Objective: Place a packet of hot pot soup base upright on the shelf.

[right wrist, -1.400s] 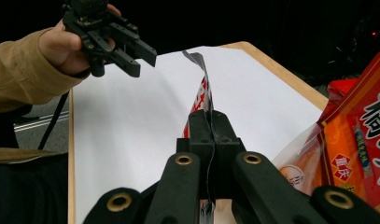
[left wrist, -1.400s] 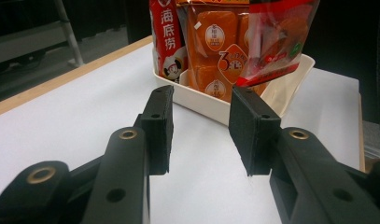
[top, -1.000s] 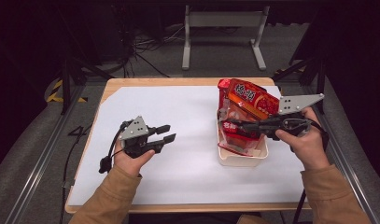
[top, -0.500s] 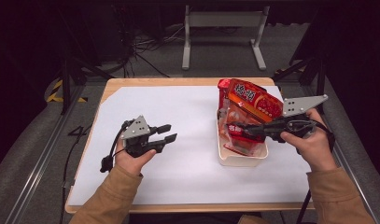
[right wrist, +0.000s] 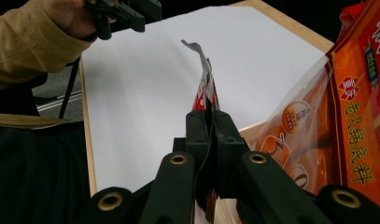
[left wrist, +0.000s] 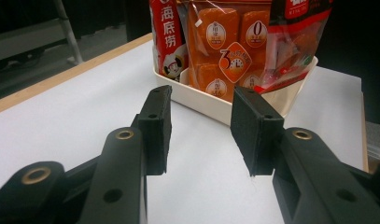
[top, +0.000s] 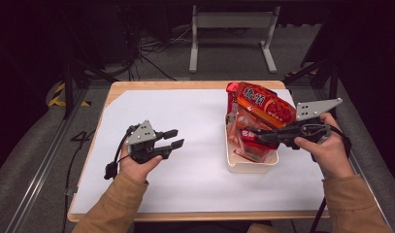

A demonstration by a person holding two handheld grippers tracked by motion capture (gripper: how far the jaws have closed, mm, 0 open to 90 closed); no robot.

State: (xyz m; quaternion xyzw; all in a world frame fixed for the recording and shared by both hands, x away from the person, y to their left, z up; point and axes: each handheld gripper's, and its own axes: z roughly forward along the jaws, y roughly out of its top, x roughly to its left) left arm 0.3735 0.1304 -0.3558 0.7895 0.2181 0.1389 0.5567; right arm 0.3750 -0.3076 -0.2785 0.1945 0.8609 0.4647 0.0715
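Since the picture a second earlier, the right gripper [top: 252, 134] had drawn a little toward the person's side of the cream bin [top: 249, 166] and its jaws had just been easing open a touch, though in the right gripper view they were still pinched on the thin top seam of a red-and-clear packet [right wrist: 204, 88]. That motion had been small; the left gripper [top: 172, 139] had kept its place.

Taking the bin as the landmark: it sat on the white table cover [top: 195, 121], toward the right of it. Leaning out of the bin's far side was the big orange snack bag [top: 263, 103], the largest thing in it. In front of that, standing inside the bin, was the smaller packet that the right gripper held by its upper edge. Well to the left of the bin, the left gripper hung over bare cover, jaws half apart with nothing between them, aimed at the bin's near wall.

The step seemed to be seating the packet in the bin. To do it well, the pinch should have stayed on the seam until the packet's bottom rested inside the walls. Letting go too soon risked it flopping over the rim. The idle gripper could have steadied the bin's wall.
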